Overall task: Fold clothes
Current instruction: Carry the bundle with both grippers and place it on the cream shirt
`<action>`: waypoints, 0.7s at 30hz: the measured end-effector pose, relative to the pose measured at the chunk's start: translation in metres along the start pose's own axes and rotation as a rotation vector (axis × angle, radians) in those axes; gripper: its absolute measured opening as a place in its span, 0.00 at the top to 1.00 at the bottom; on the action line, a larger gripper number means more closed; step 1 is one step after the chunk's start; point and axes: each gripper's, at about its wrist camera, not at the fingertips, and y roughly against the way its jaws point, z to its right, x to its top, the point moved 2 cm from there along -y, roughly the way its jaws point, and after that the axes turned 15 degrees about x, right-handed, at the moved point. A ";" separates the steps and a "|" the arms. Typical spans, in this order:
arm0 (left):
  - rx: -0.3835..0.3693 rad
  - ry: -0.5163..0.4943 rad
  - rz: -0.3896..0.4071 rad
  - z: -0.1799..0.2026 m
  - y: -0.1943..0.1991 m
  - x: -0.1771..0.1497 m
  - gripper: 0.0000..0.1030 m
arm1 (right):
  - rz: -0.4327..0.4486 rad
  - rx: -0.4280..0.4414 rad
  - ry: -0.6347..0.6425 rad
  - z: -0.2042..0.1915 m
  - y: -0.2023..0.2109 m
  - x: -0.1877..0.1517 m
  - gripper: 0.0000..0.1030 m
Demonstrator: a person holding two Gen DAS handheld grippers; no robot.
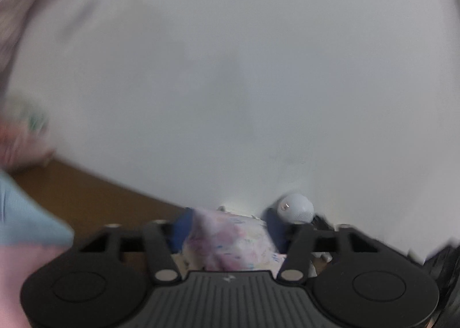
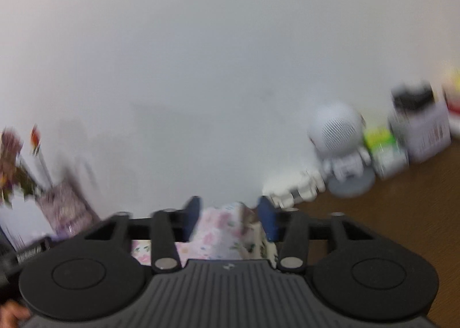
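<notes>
Both views are blurred and look at a white wall. My left gripper (image 1: 230, 227) has a bunch of pale floral garment (image 1: 230, 241), pink and blue on white, filling the gap between its blue fingers (image 1: 182, 227); it is shut on the cloth. My right gripper (image 2: 229, 217) is shut in the same way on another part of the floral garment (image 2: 224, 233), which rises between its blue fingers (image 2: 266, 220). The cloth runs down behind each gripper body, so the remainder is hidden.
A brown table (image 1: 86, 201) lies below, with light blue cloth (image 1: 23, 213) and pink cloth (image 1: 17, 276) at the left. A white round-headed figure (image 2: 336, 138), a green jar (image 2: 383, 149) and a white box (image 2: 419, 126) stand at the right. Flowers (image 2: 11, 161) stand far left.
</notes>
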 end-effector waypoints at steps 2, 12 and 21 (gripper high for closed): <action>0.029 -0.067 -0.015 0.018 -0.006 -0.006 0.71 | 0.009 -0.026 0.089 -0.015 -0.001 0.002 0.70; 0.064 -0.120 -0.082 0.012 -0.038 -0.029 0.72 | -0.080 -0.145 0.195 -0.022 -0.052 -0.025 0.75; 0.137 -0.190 0.048 0.014 0.017 -0.018 0.09 | 0.096 -0.052 0.167 -0.042 0.008 -0.023 0.41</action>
